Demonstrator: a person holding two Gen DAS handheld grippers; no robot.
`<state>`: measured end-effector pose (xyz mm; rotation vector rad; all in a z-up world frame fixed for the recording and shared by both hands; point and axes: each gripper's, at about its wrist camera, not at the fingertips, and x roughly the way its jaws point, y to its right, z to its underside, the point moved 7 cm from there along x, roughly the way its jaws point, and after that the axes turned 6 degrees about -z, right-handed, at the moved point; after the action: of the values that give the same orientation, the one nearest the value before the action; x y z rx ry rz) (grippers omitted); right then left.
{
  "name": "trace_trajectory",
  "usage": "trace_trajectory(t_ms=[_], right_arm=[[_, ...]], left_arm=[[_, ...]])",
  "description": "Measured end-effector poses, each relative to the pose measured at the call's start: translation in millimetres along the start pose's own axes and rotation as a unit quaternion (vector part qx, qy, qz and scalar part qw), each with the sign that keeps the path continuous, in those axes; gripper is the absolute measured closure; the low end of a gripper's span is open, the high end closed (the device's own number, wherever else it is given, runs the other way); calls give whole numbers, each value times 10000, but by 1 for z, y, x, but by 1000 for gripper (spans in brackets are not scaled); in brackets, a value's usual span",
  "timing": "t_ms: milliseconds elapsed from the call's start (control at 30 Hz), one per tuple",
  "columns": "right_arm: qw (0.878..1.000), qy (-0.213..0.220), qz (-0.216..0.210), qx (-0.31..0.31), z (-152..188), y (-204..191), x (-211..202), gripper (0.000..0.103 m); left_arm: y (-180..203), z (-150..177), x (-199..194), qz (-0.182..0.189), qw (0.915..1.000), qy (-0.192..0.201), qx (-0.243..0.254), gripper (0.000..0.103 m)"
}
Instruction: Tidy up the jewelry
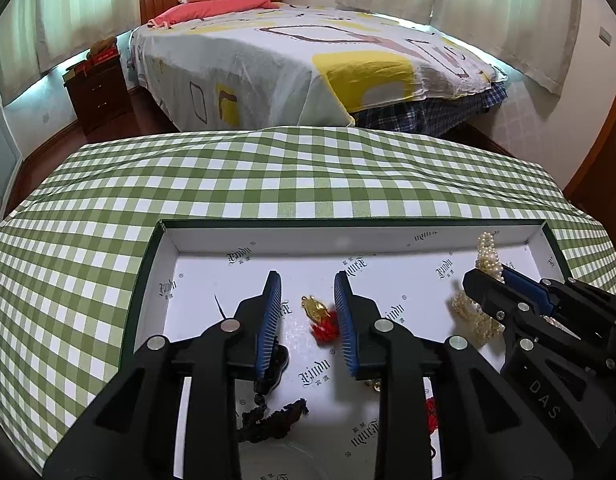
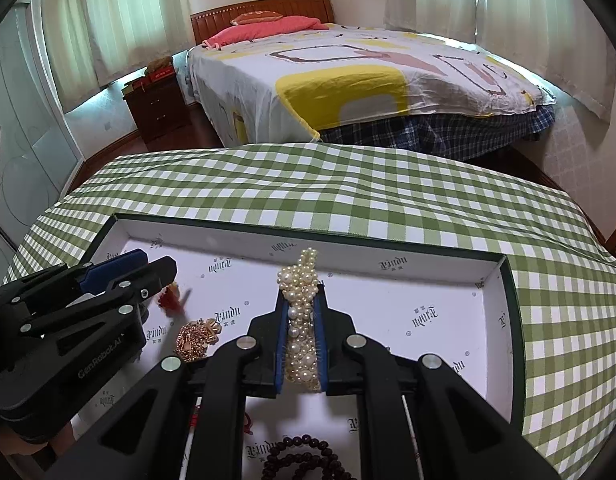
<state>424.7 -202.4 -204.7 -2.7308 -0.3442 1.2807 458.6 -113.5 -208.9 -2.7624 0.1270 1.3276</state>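
Observation:
A shallow white-lined box [image 1: 360,240] with a dark green rim [image 2: 512,292] lies on the checked tablecloth. My left gripper [image 1: 308,280] is open above a gold charm with a red tassel [image 1: 318,314] that lies in the box between its fingers. My right gripper [image 2: 301,292] is shut on a pearl piece [image 2: 301,320], held above the box floor; it also shows in the left wrist view [image 1: 488,256]. A gold chain cluster [image 2: 195,338] lies left of it. Dark bead strings [image 1: 267,416] [image 2: 303,460] lie near the box's front.
The green-and-white checked cloth [image 1: 267,176] covers the table around the box. Beyond it stand a bed [image 1: 308,60], a dark wooden nightstand [image 1: 97,88] and curtained windows. A red cord [image 1: 430,412] lies in the box under my left gripper.

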Motion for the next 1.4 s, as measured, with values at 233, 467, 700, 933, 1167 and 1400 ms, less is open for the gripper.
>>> trace_trajectory(t_ms=[233, 467, 700, 933, 1167, 1400], right_arm=[[10000, -29, -22, -10, 0, 0, 1, 89], [10000, -57, -27, -12, 1, 0, 2, 77], [10000, -17, -12, -3, 2, 0, 0, 66], [10000, 53, 15, 52, 1, 3, -3, 57], [9995, 249, 148, 85, -1, 7, -13, 39], [9990, 355, 285, 39, -1, 13, -23, 24]], left_arm=[[-1, 0, -3, 14, 10000, 32, -23, 64], [-2, -1, -5, 16, 9999, 80, -59, 54], [-4, 0, -6, 21, 9999, 70, -86, 47], [-8, 0, -6, 10, 9999, 69, -154, 40], [-19, -2, -13, -109, 9996, 175, -215, 28], [-24, -6, -23, -289, 9990, 344, -76, 13]])
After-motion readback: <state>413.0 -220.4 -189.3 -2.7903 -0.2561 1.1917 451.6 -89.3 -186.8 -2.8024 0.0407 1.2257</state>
